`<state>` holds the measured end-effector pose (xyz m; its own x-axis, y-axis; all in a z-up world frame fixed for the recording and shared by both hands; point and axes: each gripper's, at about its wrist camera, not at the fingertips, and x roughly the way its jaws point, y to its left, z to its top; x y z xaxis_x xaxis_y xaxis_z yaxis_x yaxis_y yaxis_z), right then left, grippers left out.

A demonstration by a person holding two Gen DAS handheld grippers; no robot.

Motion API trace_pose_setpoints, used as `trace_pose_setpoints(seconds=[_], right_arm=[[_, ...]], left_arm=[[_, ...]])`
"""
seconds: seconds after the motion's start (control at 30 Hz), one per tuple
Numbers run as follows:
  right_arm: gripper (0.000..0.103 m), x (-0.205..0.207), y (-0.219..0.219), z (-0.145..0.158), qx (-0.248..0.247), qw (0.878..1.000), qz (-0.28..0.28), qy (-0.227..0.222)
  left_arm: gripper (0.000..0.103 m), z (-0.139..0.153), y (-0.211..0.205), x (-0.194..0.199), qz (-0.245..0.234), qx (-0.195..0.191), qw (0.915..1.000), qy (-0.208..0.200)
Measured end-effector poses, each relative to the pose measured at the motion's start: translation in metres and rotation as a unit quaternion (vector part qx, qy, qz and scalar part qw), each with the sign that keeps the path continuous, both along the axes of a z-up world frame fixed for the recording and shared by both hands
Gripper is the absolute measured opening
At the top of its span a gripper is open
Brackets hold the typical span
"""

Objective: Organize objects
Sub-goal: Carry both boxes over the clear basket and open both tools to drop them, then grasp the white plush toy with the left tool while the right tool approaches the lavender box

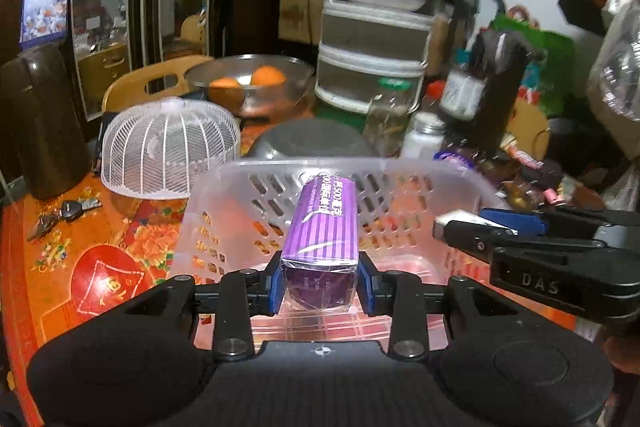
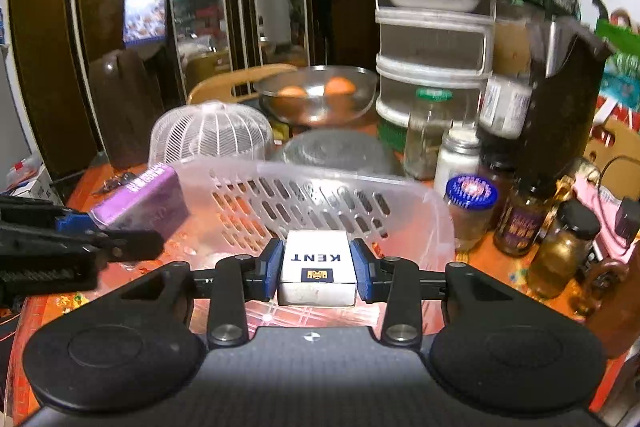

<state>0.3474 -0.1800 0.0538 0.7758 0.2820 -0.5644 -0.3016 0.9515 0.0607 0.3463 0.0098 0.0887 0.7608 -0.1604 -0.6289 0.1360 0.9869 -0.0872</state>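
My left gripper (image 1: 320, 285) is shut on a long purple box (image 1: 322, 227) wrapped in clear film, held lengthwise over the clear plastic basket (image 1: 224, 195). My right gripper (image 2: 316, 269) is shut on a white box marked KENT (image 2: 317, 267), also above the basket (image 2: 432, 203). In the right wrist view the purple box (image 2: 140, 201) and left gripper (image 2: 86, 227) hang at the basket's left edge. In the left wrist view the right gripper (image 1: 460, 227) comes in from the right with the white box's corner (image 1: 460, 217) showing.
On the red flowered tablecloth (image 1: 80, 267) stand a white mesh food cover (image 1: 168, 147), a steel bowl with oranges (image 1: 248, 83), an upturned grey bowl (image 1: 308, 143), keys (image 1: 64, 213), a dark jug (image 1: 40, 123), stacked containers (image 1: 376, 47) and several jars (image 2: 472, 211) at the right.
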Motion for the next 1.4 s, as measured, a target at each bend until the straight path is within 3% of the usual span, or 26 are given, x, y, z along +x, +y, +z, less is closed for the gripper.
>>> trace_pose_setpoints(seconds=[0.2, 0.3, 0.33, 0.37, 0.4, 0.47, 0.53, 0.6, 0.63, 0.67, 0.73, 0.9, 1.03, 1.17, 1.4], right_arm=[[0.041, 0.016, 0.015, -0.008, -0.043, 0.999, 0.011, 0.024], [0.041, 0.018, 0.017, -0.011, -0.041, 0.999, 0.014, 0.031], [0.045, 0.018, 0.017, -0.012, -0.042, 0.999, 0.015, 0.029], [0.056, 0.017, 0.017, -0.012, -0.042, 0.999, 0.015, 0.025], [0.06, 0.016, 0.018, -0.011, -0.041, 0.999, 0.013, 0.02], [0.059, 0.017, 0.018, -0.01, -0.037, 0.999, 0.014, 0.017], [0.064, 0.012, 0.013, -0.005, -0.025, 1.0, 0.012, 0.008], [0.08, -0.001, 0.007, 0.004, -0.017, 1.0, 0.002, -0.021], [0.095, -0.008, 0.003, 0.008, -0.012, 0.999, -0.002, -0.036], [0.103, -0.02, -0.004, 0.013, 0.0, 0.998, -0.006, -0.056], [0.103, -0.051, -0.02, 0.02, 0.027, 0.996, -0.009, -0.089], [0.103, -0.138, -0.05, -0.002, 0.049, 0.992, -0.011, -0.113], [0.103, -0.203, -0.066, -0.05, 0.079, 0.992, -0.018, -0.098], [0.103, -0.244, -0.07, -0.094, 0.101, 0.992, -0.034, -0.065], [0.103, -0.273, -0.06, -0.114, 0.102, 0.991, -0.032, -0.081]], left_arm=[[0.039, -0.014, 0.0, 0.017, 0.01, -0.004, 0.9997, 0.021], [0.04, -0.02, -0.001, 0.021, 0.01, 0.001, 0.9996, 0.027], [0.04, -0.021, 0.0, 0.022, 0.011, 0.001, 0.9996, 0.027], [0.043, -0.021, 0.0, 0.021, 0.013, 0.004, 0.9997, 0.023], [0.055, -0.021, 0.0, 0.021, 0.018, 0.008, 0.9997, 0.018], [0.074, -0.02, 0.001, 0.02, 0.023, 0.013, 0.9996, 0.01], [0.079, -0.015, 0.003, 0.014, 0.026, 0.011, 0.9996, -0.005], [0.085, -0.007, 0.007, 0.0, 0.024, 0.005, 0.9993, -0.027], [0.087, -0.003, 0.008, -0.008, 0.022, 0.0, 0.999, -0.038], [0.092, 0.003, 0.012, -0.023, 0.017, -0.013, 0.998, -0.059], [0.103, 0.009, 0.017, -0.053, 0.008, -0.032, 0.9953, -0.091], [0.103, -0.012, 0.026, -0.149, -0.001, -0.051, 0.9888, -0.14], [0.103, -0.055, 0.024, -0.206, 0.018, -0.044, 0.992, -0.117], [0.103, -0.092, 0.03, -0.23, 0.035, -0.067, 0.9941, -0.077], [0.103, -0.112, 0.028, -0.237, 0.038, -0.04, 0.9967, -0.059]])
